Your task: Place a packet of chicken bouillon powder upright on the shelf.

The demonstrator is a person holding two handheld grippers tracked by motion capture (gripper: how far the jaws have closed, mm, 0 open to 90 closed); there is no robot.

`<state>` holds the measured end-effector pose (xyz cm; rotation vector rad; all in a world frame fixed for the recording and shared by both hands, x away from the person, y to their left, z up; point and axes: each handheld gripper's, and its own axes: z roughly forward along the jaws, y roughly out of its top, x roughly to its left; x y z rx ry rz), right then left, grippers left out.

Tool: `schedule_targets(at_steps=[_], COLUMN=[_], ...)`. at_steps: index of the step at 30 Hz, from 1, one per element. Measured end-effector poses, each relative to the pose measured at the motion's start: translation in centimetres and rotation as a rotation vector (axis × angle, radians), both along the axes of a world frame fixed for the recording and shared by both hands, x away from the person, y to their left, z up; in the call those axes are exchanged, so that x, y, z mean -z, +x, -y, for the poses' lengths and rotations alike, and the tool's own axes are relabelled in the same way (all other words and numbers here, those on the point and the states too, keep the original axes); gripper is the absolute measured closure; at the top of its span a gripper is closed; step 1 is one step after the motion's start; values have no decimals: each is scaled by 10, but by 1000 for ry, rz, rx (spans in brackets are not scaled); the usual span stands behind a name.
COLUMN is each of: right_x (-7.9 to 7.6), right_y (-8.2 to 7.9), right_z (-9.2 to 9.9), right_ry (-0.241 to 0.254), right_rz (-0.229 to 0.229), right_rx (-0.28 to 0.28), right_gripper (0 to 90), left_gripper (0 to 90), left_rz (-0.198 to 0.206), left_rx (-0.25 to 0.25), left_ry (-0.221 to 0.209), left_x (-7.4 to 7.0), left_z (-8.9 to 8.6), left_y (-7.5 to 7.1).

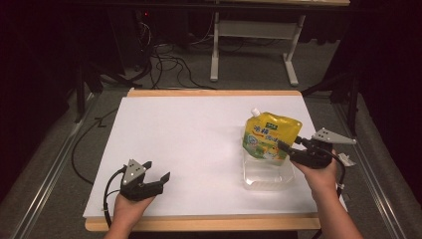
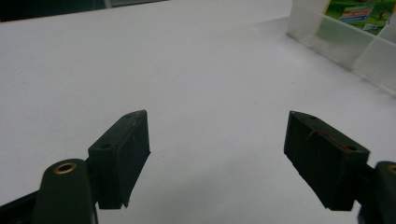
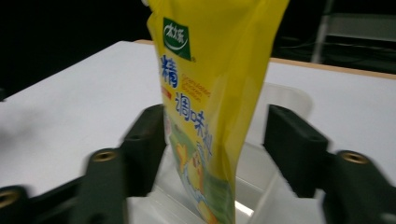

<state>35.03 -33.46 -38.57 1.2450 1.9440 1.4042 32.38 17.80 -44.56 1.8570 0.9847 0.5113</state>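
Note:
A yellow spouted pouch [image 1: 268,134] stands upright in a clear plastic container [image 1: 268,175] at the right of the white table top. My right gripper [image 1: 287,148] reaches it from the right. In the right gripper view the pouch [image 3: 210,93] sits between the spread jaws of that gripper [image 3: 215,135]; the left jaw is close against it and a gap shows at the right jaw. My left gripper [image 1: 158,169] rests near the front left of the sheet, open with nothing between its jaws [image 2: 217,140]. The container [image 2: 336,42] and a bit of the pouch [image 2: 359,11] appear far off at its upper right.
The white sheet [image 1: 199,139] covers a wooden board whose edge [image 1: 199,223] runs along the front. Beyond the table's far edge are a grey desk frame [image 1: 254,30] and cables [image 1: 169,64] on the floor. Dark poles stand at both sides.

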Motion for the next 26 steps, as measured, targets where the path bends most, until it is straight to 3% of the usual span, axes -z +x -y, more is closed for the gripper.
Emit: schedule_targets(at_steps=[4,5,6,7,10,11,14,16,20,26], right_x=[-8,-9,-9,-9,-5,0,6,13,20,24], right_y=[-21,-34,-34,-49,-62,-68,-70,-68,-65,-61], right_z=[-3,-9,-9,-15,-20,-28,-34,-45,-60,-61], right_ry=[7,-10,-10,-23,-23,-28,-37,-72,-108,-100], right_rz=[15,29,29,46,50,31,17,-2,-20,-43], right_rx=[41,35,35,23,0,-45,-66,-93,-130,-140], right_gripper=[183,152,152,135,123,116,107,92,99,108], left_gripper=[231,231,231,231,231,231,231,229,227,223], left_rz=[16,16,16,16,9,8,8,18,35,23], left_rx=[21,31,31,36,37,39,46,52,64,66], left_ry=[8,8,8,11,9,6,-7,-18,-8,-2], left_x=[-2,-2,-2,-1,-1,-1,-3,-5,-8,-7], left_z=[4,6,6,7,8,8,8,9,12,11], left_y=[-1,-1,-1,-1,-1,-1,-3,-6,-9,-9])
